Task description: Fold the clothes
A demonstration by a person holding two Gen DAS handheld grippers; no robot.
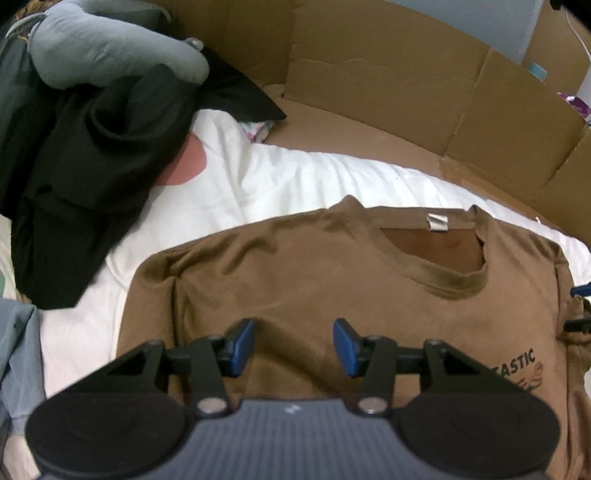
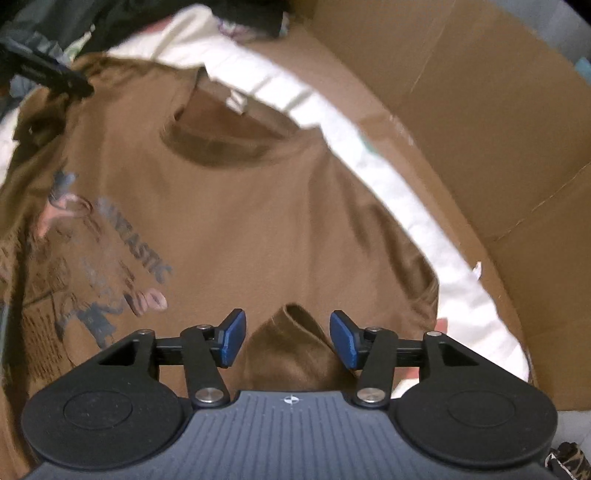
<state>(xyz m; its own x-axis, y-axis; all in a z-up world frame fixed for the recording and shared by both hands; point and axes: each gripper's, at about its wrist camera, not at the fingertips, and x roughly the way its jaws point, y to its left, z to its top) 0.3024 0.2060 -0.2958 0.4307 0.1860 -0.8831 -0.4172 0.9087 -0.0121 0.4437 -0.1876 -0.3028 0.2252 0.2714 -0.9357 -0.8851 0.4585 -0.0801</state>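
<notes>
Fingers (image 1: pixel 242 345) of the left gripper (image 1: pixel 293 347) hang apart, empty, above the brown cotton T-shirt (image 1: pixel 332 288) spread flat on white bedding (image 1: pixel 277 184); the right gripper (image 2: pixel 288 338) stands open, a raised shirt fold between its 2 blue pads, untouched.

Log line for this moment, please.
stage: brown tee flat, sleeves in | left gripper: open above chest | right gripper: open, sleeve fold between pads, ungripped | pile: waiting

You've got a white sheet (image 1: pixel 280 184) as the work surface. Brown cardboard panels (image 1: pixel 388 96) stand behind it, pale wall (image 1: pixel 480 22) beyond.
</notes>
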